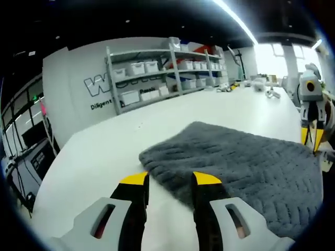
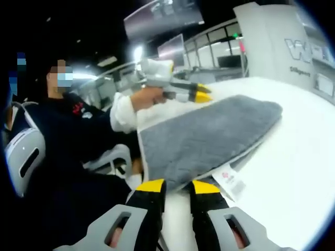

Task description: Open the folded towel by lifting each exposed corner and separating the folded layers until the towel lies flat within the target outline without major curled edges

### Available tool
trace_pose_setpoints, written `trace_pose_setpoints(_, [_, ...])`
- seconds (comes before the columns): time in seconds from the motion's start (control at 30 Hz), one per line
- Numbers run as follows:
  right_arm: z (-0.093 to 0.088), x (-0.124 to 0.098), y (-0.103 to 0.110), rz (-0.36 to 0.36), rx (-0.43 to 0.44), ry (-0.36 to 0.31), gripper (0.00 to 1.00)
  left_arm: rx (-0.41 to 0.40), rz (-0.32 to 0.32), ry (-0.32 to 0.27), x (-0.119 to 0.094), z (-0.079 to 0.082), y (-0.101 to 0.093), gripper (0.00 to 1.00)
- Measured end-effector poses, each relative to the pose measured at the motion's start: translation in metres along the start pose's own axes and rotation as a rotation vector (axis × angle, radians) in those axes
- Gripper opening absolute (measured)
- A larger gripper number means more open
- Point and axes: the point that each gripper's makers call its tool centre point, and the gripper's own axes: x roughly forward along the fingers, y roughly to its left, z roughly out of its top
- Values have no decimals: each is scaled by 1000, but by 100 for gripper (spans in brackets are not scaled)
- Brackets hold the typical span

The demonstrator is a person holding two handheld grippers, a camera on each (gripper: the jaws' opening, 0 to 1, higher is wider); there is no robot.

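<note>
The folded grey towel (image 1: pixel 246 162) lies near the white bench's (image 1: pixel 104 151) edge. Both tools, left (image 1: pixel 170 180) and right (image 2: pixel 178 184), spread apart, seemingly approach opposite corners; next, pinch only the top layer.

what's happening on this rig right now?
A person holds a gripper in each hand over a folded grey terry towel on a white table. The left gripper sits open at one towel corner. The right gripper is open at the opposite edge, near the white care label. Nothing is lifted yet; the towel is still folded.
</note>
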Motion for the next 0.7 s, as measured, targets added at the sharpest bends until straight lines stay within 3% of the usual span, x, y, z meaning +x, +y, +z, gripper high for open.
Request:
trace_pose_setpoints(0.43, [4, -3, -19, -65, -41, -14, 12, 30, -71, -59, -34, 24, -50, 33])
trace_pose_setpoints(0.6, [7, -4, -25, -91, -60, -42, 8, 58, -108, -69, -49, 27, -77, 33])
trace_pose_setpoints(0.7, [8, -3, -26, -95, -67, -54, 6, 68, -146, -49, -52, 19, -89, 33])
